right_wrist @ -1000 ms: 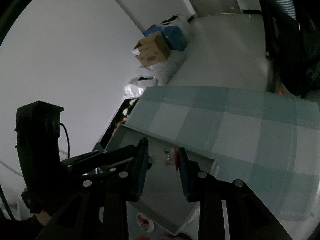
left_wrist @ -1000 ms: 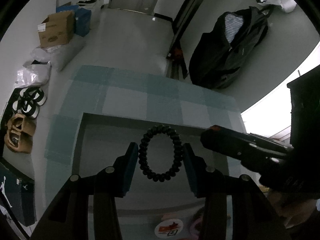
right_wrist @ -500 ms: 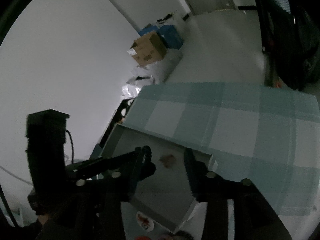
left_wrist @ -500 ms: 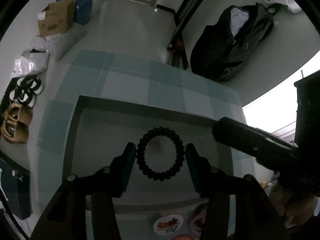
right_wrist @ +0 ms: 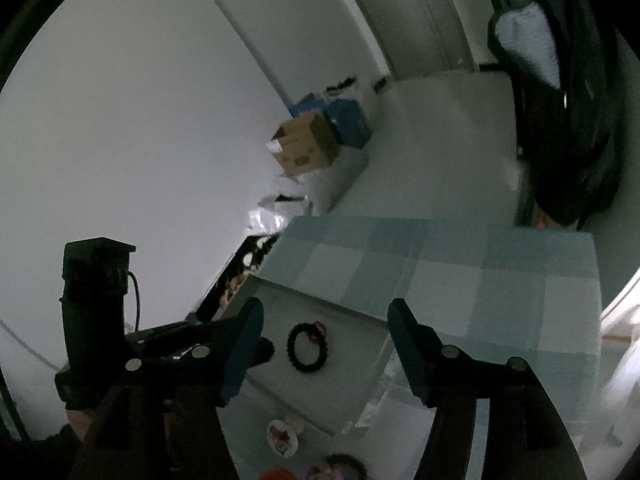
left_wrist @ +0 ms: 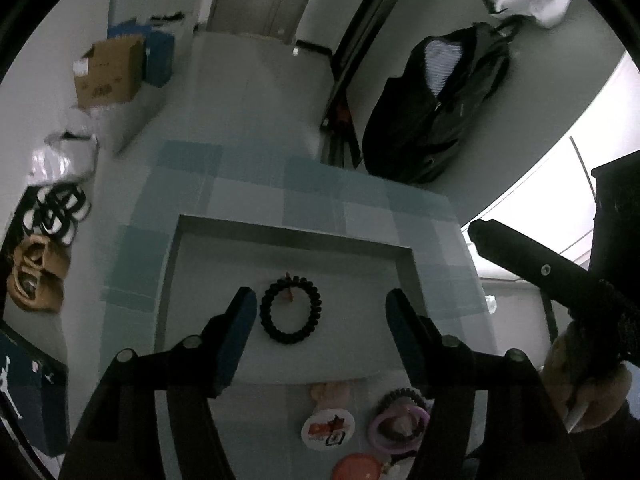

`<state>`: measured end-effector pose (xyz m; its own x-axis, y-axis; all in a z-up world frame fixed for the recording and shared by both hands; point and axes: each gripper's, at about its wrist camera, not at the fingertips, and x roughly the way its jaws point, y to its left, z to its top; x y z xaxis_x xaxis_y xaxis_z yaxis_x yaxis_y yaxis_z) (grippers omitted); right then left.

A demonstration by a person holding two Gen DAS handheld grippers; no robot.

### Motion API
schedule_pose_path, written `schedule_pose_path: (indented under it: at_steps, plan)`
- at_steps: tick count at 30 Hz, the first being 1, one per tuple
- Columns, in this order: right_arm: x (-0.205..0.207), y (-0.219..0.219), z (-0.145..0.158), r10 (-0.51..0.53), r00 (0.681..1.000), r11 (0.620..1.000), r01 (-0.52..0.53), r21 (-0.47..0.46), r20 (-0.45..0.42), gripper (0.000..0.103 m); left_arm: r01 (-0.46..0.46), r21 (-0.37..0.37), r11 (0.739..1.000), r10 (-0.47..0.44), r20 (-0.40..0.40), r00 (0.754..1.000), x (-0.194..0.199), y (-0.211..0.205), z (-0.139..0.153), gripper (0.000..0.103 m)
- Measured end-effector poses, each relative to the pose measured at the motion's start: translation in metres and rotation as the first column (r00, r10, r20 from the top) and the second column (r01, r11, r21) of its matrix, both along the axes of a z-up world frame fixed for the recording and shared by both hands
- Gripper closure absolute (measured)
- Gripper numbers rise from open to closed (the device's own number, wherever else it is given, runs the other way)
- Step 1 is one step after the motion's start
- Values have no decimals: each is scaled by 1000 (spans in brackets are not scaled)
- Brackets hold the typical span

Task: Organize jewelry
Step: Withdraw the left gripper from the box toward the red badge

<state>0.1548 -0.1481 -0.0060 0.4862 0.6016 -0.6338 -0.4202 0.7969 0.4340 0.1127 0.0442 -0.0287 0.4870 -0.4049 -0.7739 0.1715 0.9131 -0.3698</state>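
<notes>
A black beaded bracelet (left_wrist: 291, 309) lies flat inside a shallow grey tray (left_wrist: 280, 236) on the checked table, with a small pink piece (left_wrist: 289, 297) under its far rim. My left gripper (left_wrist: 320, 312) is open and empty above the tray, the bracelet between its fingers and lower down. My right gripper (right_wrist: 324, 334) is open and empty, above the tray's (right_wrist: 316, 302) right side. The bracelet also shows in the right wrist view (right_wrist: 307, 346). The other gripper shows in each view: the right one (left_wrist: 532, 260) and the left one (right_wrist: 200, 330).
Loose jewelry lies in front of the tray: a round white badge (left_wrist: 328, 428), a purple ring with a dark hair tie (left_wrist: 398, 426) and a red round piece (left_wrist: 356, 468). A teal checked cloth (left_wrist: 320, 192) covers the table. Boxes (left_wrist: 108, 72), shoes and a black backpack (left_wrist: 436, 108) are on the floor beyond.
My left gripper opened, let the black bracelet drop into the tray and drew back. My right gripper released the small pink piece into the tray, opened wide and rose.
</notes>
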Motion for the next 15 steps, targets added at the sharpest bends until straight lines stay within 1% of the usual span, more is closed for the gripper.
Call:
schedule_pose_path:
  at_steps: [3, 6, 11, 12, 15]
  plan:
    - [-14, -3, 7, 14, 999, 1000, -14, 3, 52, 30, -5, 15, 1000, 5, 27, 1000, -9, 1, 2, 37]
    - [-29, -5, 10, 27, 996, 1000, -26, -15, 90, 25, -9, 26, 1000, 8, 51, 999, -20, 2, 2, 37]
    - [-49, -10, 7, 31, 993, 998, -24, -64, 113, 20, -10, 2, 1000, 10, 88, 996, -41, 8, 9, 36]
    - [-52, -12, 6, 28, 993, 997, -20, -69, 114, 19, -10, 4, 1000, 9, 87, 996, -45, 8, 10, 35]
    - [-62, -22, 6, -12, 991, 995, 25, -93, 135, 14, 11, 34, 999, -13, 44, 999, -58, 4, 3, 35]
